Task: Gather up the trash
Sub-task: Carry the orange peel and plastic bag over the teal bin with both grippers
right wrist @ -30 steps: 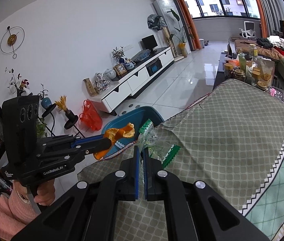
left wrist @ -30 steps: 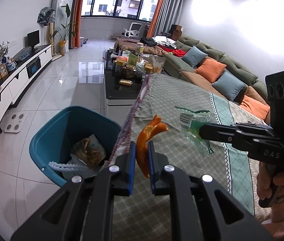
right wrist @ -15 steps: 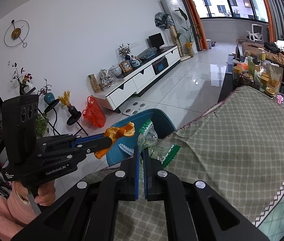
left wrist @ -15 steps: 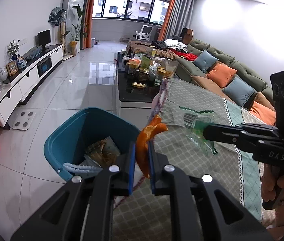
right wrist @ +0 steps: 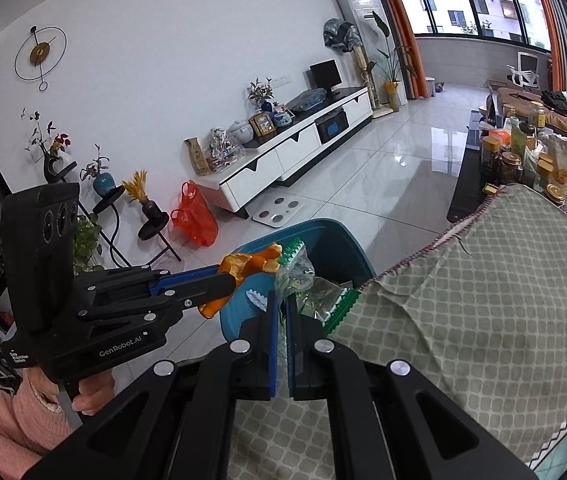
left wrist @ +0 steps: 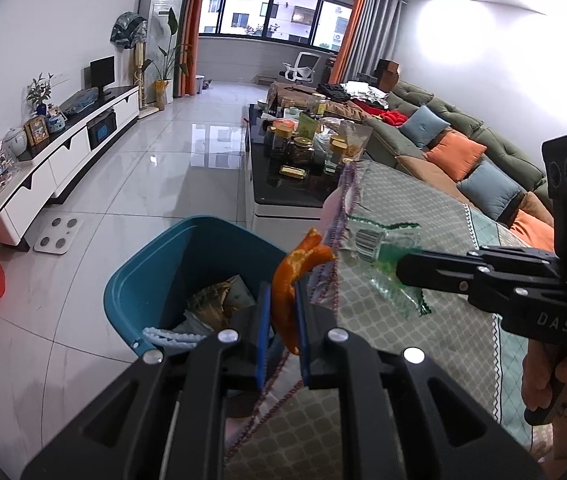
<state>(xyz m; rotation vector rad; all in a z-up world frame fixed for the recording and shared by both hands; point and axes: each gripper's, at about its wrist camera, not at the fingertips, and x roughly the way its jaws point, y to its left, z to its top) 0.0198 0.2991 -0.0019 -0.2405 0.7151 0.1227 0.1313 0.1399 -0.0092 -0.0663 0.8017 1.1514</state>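
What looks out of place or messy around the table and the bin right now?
Nothing is spilled. Both grippers hold trash in the air: the left gripper clamps an orange peel, the right gripper a crumpled clear wrapper, near the blue bin. The tablecloth is rumpled at its edge.

We see the left gripper (left wrist: 283,312) clamped on an orange peel (left wrist: 289,276) above the teal bin (left wrist: 151,276) rim, just off the tablecloth (left wrist: 403,360) edge. The right gripper (left wrist: 403,268) pinches a clear green wrapper (left wrist: 383,264) over the cloth.
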